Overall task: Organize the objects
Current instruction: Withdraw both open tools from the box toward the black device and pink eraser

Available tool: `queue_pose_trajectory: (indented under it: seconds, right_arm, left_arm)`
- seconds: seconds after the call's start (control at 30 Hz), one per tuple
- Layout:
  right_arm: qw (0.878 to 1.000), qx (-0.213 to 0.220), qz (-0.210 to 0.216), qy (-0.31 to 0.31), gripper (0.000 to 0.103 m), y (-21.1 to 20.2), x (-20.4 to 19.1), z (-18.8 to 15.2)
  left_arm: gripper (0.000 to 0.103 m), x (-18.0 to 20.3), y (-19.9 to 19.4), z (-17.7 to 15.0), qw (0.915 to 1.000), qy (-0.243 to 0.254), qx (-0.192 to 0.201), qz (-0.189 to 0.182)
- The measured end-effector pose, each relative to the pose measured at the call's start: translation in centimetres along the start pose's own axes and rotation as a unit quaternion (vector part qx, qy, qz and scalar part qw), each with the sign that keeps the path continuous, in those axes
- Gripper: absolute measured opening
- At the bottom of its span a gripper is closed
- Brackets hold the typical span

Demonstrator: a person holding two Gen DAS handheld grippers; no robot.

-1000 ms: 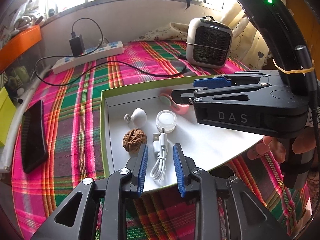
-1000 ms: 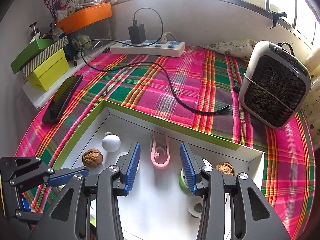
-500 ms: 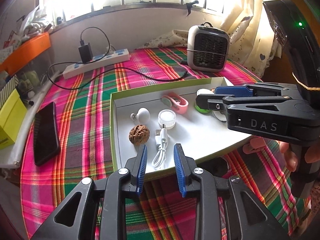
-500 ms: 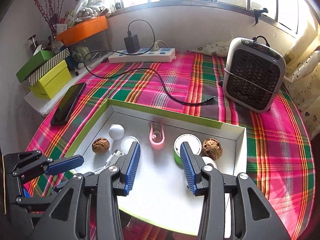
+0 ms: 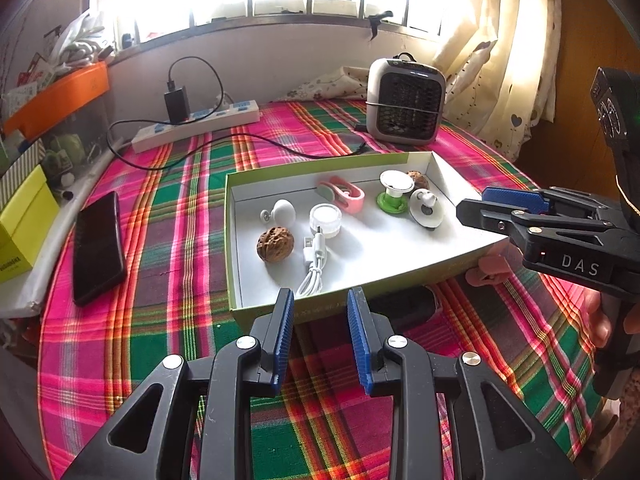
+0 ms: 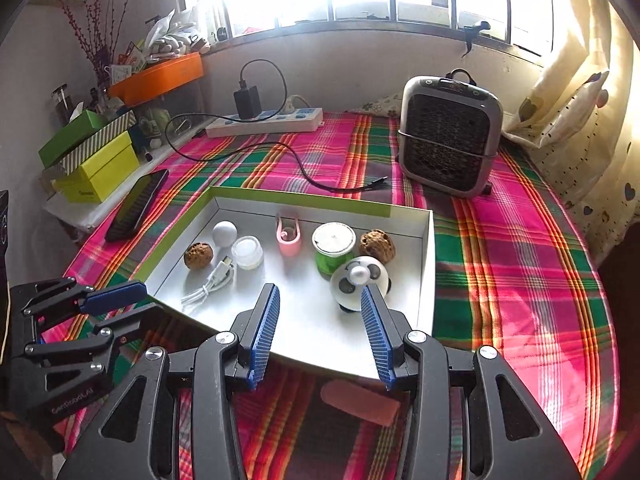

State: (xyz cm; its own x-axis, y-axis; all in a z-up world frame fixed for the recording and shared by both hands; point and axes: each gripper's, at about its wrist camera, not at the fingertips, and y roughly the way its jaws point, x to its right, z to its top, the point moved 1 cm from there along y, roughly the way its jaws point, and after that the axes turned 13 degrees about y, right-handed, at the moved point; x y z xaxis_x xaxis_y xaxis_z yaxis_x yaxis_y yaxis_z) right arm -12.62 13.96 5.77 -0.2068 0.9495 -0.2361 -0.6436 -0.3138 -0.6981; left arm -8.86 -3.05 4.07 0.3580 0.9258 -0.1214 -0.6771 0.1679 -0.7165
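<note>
Landmark: green-rimmed box [image 6: 426, 280] on plaid cloth [image 6: 500, 280].
My left gripper [image 5: 320, 336]: jaws parted, empty, at box's near wall.
My right gripper [image 6: 320, 332]: jaws wider apart, empty, over box's near edge.
In box: two walnuts [image 6: 198, 255], white cable [image 6: 208, 286], pink clip [image 6: 289, 236], green jar [image 6: 333, 250], panda toy [image 6: 358, 282].
Outside box: phone [image 6: 138, 204] left; heater [image 6: 450, 136] beyond.

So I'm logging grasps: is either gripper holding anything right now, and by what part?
Nothing is held. The left gripper and right gripper both show empty gaps between their fingers, over the near edge of the box.
</note>
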Motion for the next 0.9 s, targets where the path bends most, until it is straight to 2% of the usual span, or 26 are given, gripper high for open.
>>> queue_pose_trajectory:
  seconds: [0.33,0.5,0.7,0.8,0.9]
  right_arm:
    - [0.999,0.001,-0.016,0.033,0.044,-1.3,2.8,-1.9]
    - [0.999,0.001,-0.023,0.041,0.044,-1.8,3.8,-2.8]
    - [0.998,-0.012,-0.026,0.056,0.045,-1.9,5.1,-4.1]
    - [0.998,-0.017,-0.025,0.059,0.051,-1.9,5.5,-4.5]
    - [0.998,-0.022,-0.025,0.062,0.052,-1.7,5.7,-4.7]
  left_arm:
    - [0.026,-0.2,-0.3,-1.8,0.9997,-0.006,-0.005,-0.021]
    - [0.034,0.1,0.2,-2.4,0.9984,-0.007,-0.009,-0.055]
    - [0.036,0.5,1.1,-2.4,0.9961,-0.014,-0.007,-0.086]
    - [0.037,0.7,1.6,-2.2,0.9952,-0.012,-0.005,-0.097]
    - [0.037,0.8,1.9,-1.9,0.9937,-0.018,-0.001,-0.111]
